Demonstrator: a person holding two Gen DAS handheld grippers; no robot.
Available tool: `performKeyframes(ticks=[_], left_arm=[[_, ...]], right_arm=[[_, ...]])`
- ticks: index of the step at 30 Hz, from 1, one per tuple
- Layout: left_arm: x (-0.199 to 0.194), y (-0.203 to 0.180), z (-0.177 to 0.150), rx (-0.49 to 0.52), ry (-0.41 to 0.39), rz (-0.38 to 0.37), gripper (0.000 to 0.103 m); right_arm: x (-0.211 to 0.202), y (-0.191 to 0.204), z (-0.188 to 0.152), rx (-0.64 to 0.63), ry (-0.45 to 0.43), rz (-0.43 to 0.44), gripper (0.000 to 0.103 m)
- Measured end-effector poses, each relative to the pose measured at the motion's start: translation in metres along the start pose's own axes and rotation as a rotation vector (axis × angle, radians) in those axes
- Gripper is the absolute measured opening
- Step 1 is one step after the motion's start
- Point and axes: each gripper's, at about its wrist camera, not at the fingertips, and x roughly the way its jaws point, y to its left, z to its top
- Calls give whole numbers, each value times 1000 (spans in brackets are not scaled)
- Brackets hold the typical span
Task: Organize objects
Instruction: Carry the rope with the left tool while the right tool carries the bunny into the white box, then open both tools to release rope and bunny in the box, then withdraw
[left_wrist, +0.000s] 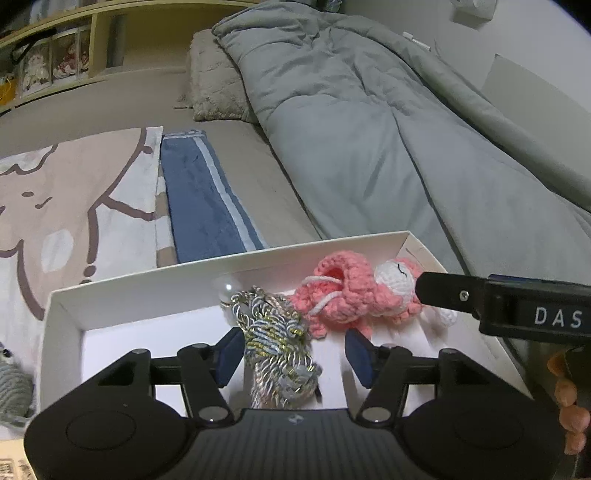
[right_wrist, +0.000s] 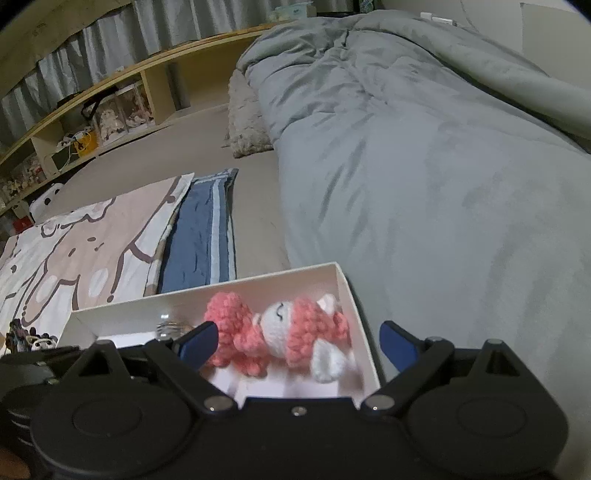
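My left gripper (left_wrist: 293, 356) hovering half-open, braided tassel (left_wrist: 275, 341) lying lengthwise between pads, untouched; right gripper (right_wrist: 297, 345) gaping wide over pink crochet doll (right_wrist: 280, 338).

Dim, cool indoor light | soft shadows inside white box (left_wrist: 147, 291) | fisheye bending, dark corners | right view slightly blurred

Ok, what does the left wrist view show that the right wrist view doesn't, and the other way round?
Only the left wrist view shows the braided silver-and-gold cord clearly, lying in the box between the open left tongs, a grey knitted toy outside the box, and the right tongs' arm reaching in from the side. Only the right wrist view shows a small dark figure on the printed cloth and the right tongs, open around the pink doll. Both show the white box, pink crocheted doll, blue towel and grey duvet.
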Motion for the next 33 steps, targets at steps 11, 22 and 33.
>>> performKeyframes(ticks=[11, 22, 33], left_arm=[[-54, 9, 5, 14, 0, 23, 61], [-126, 18, -1, 41, -36, 46, 61], [-184, 25, -19, 42, -80, 74, 81]], right_arm=[[-41, 19, -3, 8, -38, 26, 95], [-102, 46, -13, -17, -69, 3, 95], [-157, 66, -34, -20, -93, -34, 97]])
